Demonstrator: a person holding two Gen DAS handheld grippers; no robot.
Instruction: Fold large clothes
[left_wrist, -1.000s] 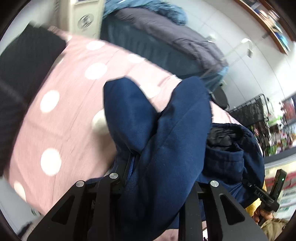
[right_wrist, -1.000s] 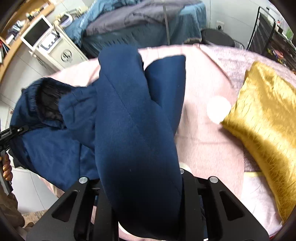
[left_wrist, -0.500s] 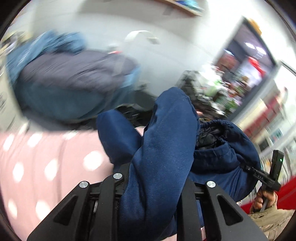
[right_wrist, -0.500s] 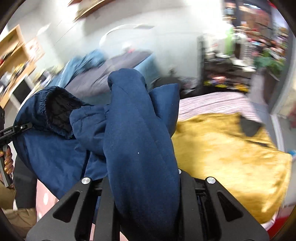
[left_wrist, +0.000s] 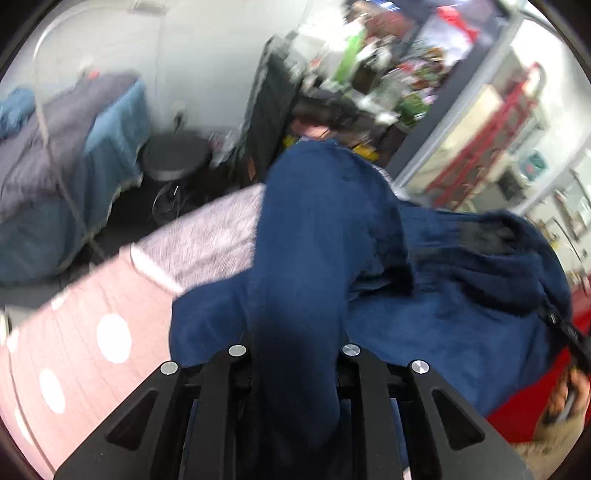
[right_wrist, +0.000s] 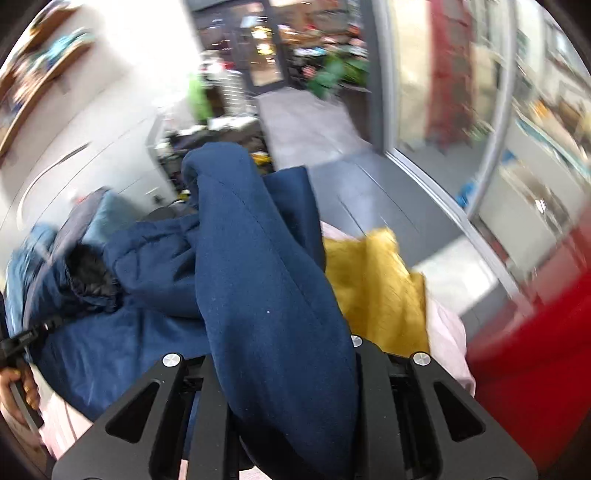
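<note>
Both grippers are grasping the same navy hooded garment (left_wrist: 306, 280) and are carrying it in the air above the pink dotted bedcover (left_wrist: 85, 332). In the left wrist view the left gripper (left_wrist: 295, 365) is clenched on a thick fold of the blue cloth, which is filling the centre of the frame and hanging over the lower middle. Its jaws have just been closing a little on that fold. In the right wrist view the right gripper (right_wrist: 284, 369) is also pinching a fold of the garment, and the cloth is running from the lower centre up to the middle of the frame. The hood with its dark lining (right_wrist: 88, 273) is lying at the left of that view, and a yellow cushion (right_wrist: 373, 288) is lying at the right, just beside the garment.

The background is blurred in both views, so I judge that the garment is being swung round to a new orientation. To do this step well, the two grips should be keeping the same distance apart, so that the cloth between them is staying flat. The garment should be landing clear of the cushion, on the bare bedcover. The grips should be holding firmly until the cloth is resting.
</note>
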